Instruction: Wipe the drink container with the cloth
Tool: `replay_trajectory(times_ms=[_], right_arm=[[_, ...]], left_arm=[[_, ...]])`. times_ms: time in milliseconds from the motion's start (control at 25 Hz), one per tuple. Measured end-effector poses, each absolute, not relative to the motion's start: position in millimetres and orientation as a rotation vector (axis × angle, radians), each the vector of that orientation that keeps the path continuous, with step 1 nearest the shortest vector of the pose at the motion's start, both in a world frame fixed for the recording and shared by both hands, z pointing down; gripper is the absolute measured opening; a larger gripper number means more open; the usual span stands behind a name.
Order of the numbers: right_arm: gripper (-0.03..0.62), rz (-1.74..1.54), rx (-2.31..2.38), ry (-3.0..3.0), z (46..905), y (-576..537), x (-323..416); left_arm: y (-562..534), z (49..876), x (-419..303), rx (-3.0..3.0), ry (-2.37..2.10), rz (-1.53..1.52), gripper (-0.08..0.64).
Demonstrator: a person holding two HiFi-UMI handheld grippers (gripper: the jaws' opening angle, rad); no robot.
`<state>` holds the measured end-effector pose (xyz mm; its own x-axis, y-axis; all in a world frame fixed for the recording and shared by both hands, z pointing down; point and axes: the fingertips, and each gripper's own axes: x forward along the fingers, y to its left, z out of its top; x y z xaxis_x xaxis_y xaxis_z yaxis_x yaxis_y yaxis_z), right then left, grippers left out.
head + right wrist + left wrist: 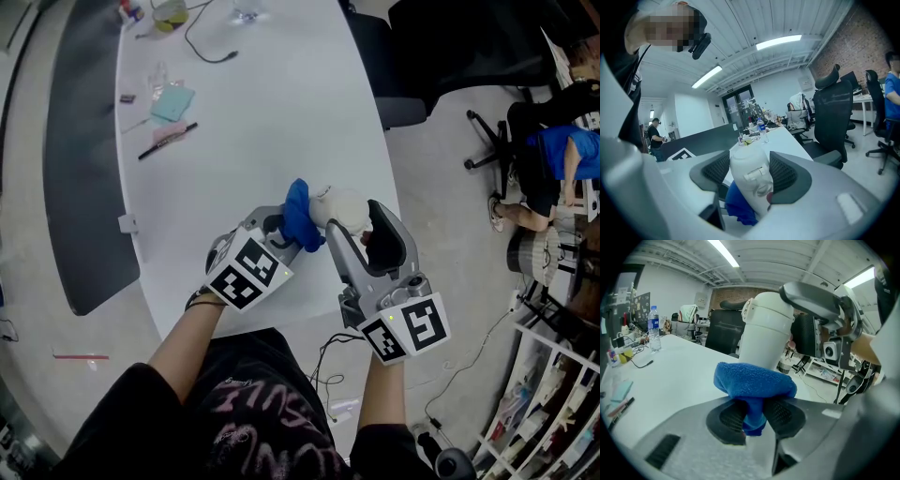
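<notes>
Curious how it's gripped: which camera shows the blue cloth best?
The left gripper view: the blue cloth fills the middle, pinched between the left gripper's jaws. The head view shows a small blue bunch beside the container; the right gripper view, only a patch below it.

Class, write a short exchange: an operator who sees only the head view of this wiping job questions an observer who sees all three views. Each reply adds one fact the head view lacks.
Operator: Is the cloth really clamped by the left gripper?
Observer: Yes, its fingers pinch a fold of it.
Operator: Does the right gripper hold the container?
Observer: Yes, both its fingers touch the container's sides.
</notes>
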<state>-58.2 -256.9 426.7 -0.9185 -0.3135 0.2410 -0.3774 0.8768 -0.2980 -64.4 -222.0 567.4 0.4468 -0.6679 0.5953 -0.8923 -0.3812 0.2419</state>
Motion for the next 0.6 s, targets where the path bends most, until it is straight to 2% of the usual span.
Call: replay_trajectory(times_ms=[600], right_arm=[[0.278, 0.514, 0.519, -2.875, 425, -254, -59]], left_arm=[[-217, 472, -68, 2.307, -1.409, 0.454, 0.102]])
